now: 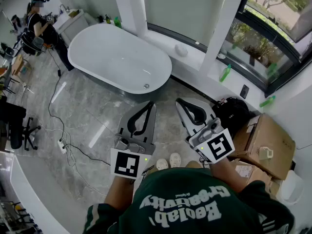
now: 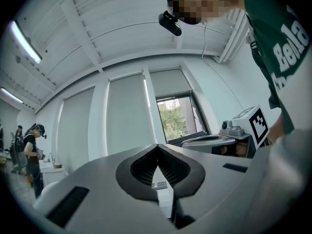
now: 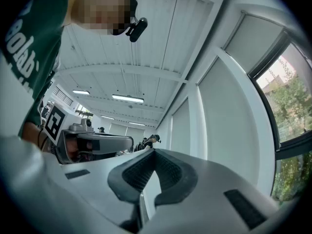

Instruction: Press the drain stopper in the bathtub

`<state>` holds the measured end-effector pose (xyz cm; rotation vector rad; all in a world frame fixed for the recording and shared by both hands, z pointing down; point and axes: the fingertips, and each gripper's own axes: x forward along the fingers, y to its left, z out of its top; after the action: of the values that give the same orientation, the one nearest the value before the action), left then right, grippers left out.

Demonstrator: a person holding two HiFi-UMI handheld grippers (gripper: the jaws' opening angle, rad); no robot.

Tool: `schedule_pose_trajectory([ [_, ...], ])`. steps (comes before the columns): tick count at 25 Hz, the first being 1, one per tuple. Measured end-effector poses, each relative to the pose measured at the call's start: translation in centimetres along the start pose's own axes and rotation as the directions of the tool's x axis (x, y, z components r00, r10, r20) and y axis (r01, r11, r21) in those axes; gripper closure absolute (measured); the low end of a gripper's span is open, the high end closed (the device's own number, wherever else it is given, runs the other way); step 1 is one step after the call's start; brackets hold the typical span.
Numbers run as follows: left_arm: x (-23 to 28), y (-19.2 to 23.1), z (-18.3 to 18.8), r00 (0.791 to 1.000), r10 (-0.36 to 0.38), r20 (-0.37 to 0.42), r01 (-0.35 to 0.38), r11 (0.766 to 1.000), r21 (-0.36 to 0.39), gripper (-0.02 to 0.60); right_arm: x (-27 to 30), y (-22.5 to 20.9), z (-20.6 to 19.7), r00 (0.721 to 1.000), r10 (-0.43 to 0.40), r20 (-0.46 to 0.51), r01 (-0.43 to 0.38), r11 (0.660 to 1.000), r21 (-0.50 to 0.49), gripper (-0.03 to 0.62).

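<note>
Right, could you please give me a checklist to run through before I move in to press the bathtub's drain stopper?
1. Drain stopper in sight: ok, at the near end of the bathtub.
2. Stopper up or down: cannot tell, too small.
3. Left hand-held gripper free: ok, jaws together, nothing between them.
4. Right hand-held gripper free: ok, jaws together, nothing between them.
5. Stopper within reach: not ok, both grippers are over the floor, short of the tub.
6. Path to the tub: ok, the cable lies off to the left.
</note>
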<state>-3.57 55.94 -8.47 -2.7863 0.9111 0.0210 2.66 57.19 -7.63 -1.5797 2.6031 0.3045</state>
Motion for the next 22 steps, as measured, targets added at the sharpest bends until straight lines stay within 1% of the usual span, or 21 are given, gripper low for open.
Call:
schedule_pose_trajectory([
  [9,0.9,-0.3,-0.2,1.000,0.007,0.005,-0.007,1.000,0.002,0.577,0.0,-0.9,-0.2,1.000,-0.003,0.008,0.003,1.000,0.000,0.585],
  [14,1.4,-0.8,-0.3,1.000,0.010,0.000,-0.010,1.000,0.002,0.577,-0.5,-1.8,-0.2,1.000,-0.014,0.027,0.013,1.000,0.024,0.584],
  [22,2.4,-1.2,-0.5,0.999,0.044,-0.008,-0.044,0.999,-0.004,0.577,-0.9,-2.9,-0.8,1.000,0.004,0.031,-0.005,1.000,0.031,0.584],
])
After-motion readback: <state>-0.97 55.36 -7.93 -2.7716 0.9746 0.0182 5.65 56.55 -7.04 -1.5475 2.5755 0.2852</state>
